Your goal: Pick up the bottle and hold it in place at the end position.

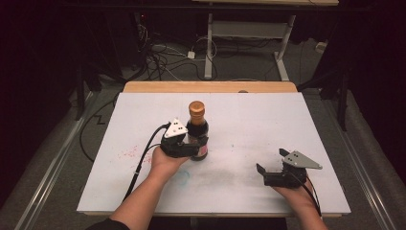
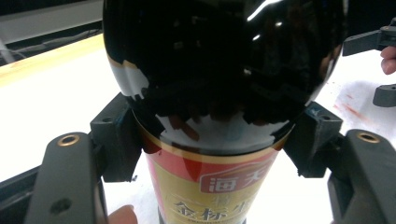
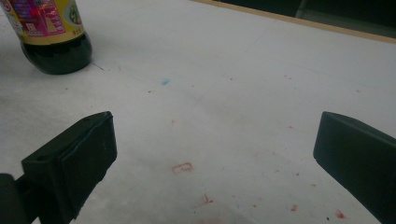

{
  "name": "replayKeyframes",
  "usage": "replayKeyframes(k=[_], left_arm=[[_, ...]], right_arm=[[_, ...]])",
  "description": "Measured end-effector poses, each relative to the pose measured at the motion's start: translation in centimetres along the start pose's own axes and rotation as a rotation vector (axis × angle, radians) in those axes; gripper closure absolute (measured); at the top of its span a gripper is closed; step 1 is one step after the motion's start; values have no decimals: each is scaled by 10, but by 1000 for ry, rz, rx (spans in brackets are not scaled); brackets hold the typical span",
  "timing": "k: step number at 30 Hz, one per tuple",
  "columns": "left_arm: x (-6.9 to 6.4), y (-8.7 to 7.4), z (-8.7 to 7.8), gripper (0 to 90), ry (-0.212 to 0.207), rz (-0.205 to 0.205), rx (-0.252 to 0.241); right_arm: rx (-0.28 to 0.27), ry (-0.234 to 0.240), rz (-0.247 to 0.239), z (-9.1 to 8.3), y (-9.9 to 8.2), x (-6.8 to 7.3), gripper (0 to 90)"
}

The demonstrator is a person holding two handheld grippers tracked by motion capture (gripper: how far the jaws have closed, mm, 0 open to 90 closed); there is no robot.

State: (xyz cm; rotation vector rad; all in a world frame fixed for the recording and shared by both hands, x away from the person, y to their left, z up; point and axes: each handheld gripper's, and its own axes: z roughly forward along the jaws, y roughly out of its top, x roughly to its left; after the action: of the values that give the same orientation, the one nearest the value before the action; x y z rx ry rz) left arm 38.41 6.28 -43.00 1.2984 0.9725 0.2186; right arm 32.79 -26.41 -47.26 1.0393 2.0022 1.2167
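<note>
A dark sauce bottle (image 1: 197, 128) with a brown cap (image 1: 196, 108) and a red and gold label stands upright on the white board (image 1: 253, 120), left of the middle. My left gripper (image 1: 195, 146) is shut on the bottle's lower body from the left. In the left gripper view the bottle (image 2: 219, 79) looms close and the pads (image 2: 116, 140) press on both of its sides. My right gripper (image 1: 272, 161) rests open near the front right, well apart from the bottle. Nothing lies between its jaws in the right gripper view (image 3: 215, 140), where the bottle's base (image 3: 53, 42) stands at the upper left.
The board carries red specks (image 3: 205, 199) and a faint blue mark (image 1: 184, 176). A wooden table edge (image 1: 210, 86) runs along the far side. Beyond it are cables (image 1: 163, 52) and a white table frame (image 1: 249, 33) on the floor. My right gripper (image 2: 362, 72) appears at the left gripper view's right edge.
</note>
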Motion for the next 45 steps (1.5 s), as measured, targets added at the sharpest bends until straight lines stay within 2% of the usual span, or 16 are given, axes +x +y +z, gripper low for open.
replayKeyframes(k=[9,13,20,21,22,24,25,31,37,39,40,41,45], left_arm=[[-5,4,24,289,-47,12,14],[-8,3,32,288,-81,3,24],[-7,-2,34,287,-105,15,44],[22,13,14,285,-124,465,386],[22,13,14,284,-124,465,386],[27,18,11,283,-139,539,453],[27,17,11,281,-142,527,436],[29,12,9,278,-153,515,395],[27,10,9,272,-125,521,384],[25,7,8,267,-120,504,384],[25,5,8,248,-138,487,391],[25,4,7,218,-115,494,393],[29,1,6,188,-97,456,400]], right_arm=[[-8,-6,11,-3,0,-2,5],[-10,-7,13,-3,-1,-3,5],[-5,-7,21,-3,-2,-3,5],[-4,-5,18,-2,-2,-3,5],[-4,-5,18,-2,-2,-3,5],[-3,-4,17,-2,-2,-2,5],[-1,-3,19,-1,-2,-2,5],[-2,1,4,1,0,1,5],[1,13,-2,5,3,4,5],[4,17,-4,6,4,6,5],[3,19,-6,7,6,7,5],[6,33,-8,9,10,9,12],[0,54,-5,12,17,12,34]])
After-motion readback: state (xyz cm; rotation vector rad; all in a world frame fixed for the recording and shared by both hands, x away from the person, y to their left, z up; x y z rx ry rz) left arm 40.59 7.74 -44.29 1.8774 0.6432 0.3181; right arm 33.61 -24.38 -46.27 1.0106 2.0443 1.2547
